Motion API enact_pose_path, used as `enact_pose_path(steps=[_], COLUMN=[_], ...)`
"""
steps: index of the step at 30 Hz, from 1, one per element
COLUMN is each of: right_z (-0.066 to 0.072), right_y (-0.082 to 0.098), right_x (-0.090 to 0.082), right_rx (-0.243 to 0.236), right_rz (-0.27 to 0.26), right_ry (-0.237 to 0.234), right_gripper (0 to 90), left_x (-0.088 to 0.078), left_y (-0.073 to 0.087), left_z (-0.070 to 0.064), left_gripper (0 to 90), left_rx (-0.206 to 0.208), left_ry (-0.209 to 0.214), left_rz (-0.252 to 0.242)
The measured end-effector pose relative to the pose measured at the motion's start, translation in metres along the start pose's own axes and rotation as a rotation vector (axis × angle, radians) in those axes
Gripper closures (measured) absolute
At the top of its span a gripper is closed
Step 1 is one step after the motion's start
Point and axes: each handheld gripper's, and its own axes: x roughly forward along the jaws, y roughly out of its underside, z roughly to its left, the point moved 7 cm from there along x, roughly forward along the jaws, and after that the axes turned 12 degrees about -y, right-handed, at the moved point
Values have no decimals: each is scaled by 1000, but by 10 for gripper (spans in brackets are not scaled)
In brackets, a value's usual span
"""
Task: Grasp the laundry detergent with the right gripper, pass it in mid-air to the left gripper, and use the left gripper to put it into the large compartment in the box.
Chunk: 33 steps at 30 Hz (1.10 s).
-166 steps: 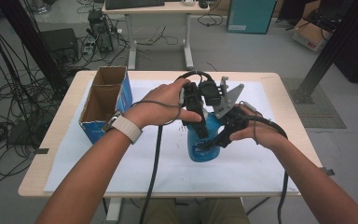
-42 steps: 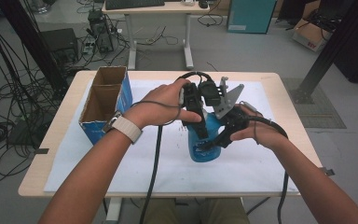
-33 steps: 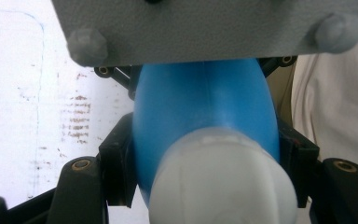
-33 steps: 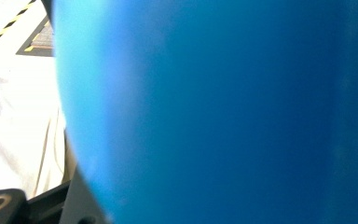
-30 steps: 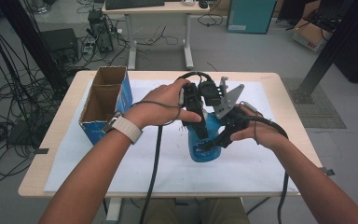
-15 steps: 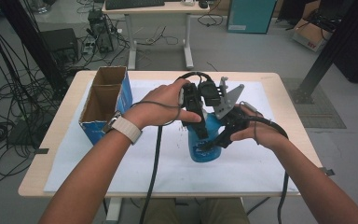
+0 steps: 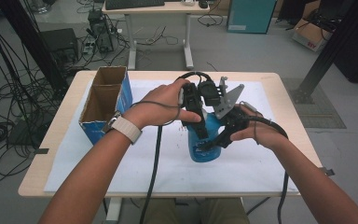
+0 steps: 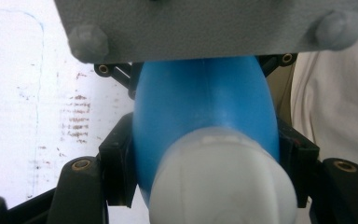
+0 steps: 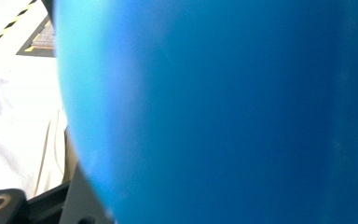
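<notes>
The worktop (image 7: 279, 93) is covered by a white sheet (image 7: 121, 163), with an open cardboard box (image 7: 103, 100) standing at its left end. At the sheet's middle a blue bottle (image 7: 204, 142) is stood upright, its pale cap toward the left claw's camera. The left claw (image 7: 200, 128) is clamped on the bottle near its top, pads pressed to both flanks. The right claw (image 7: 216, 140) is closed on the bottle's body from the other side. Against the earlier frames nothing is seen to have shifted: both grips are held static. It is judged that the bottle is secured, and that the cap work is not yet begun.
</notes>
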Motion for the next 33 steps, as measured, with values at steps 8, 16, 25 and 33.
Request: enact_pose_path(steps=[8,16,25,33], right_z=[0,1,3,5], right_y=[0,-1,-4,-4], right_x=[-1,-1,-3,-3], right_rx=[0,-4,-6,-16], right_rz=[1,-2,-9,-20], right_ry=[0,5,7,16], right_gripper=[436,435,435,434], left_x=[0,-2,-6,-7], left_y=[-1,-1,-2,-3], left_z=[-1,-2,-3,-4], left_gripper=[373,373,373,373], left_rx=[2,0,5,17], left_ry=[13,14,11,-5], left_rz=[-3,-3,3,13])
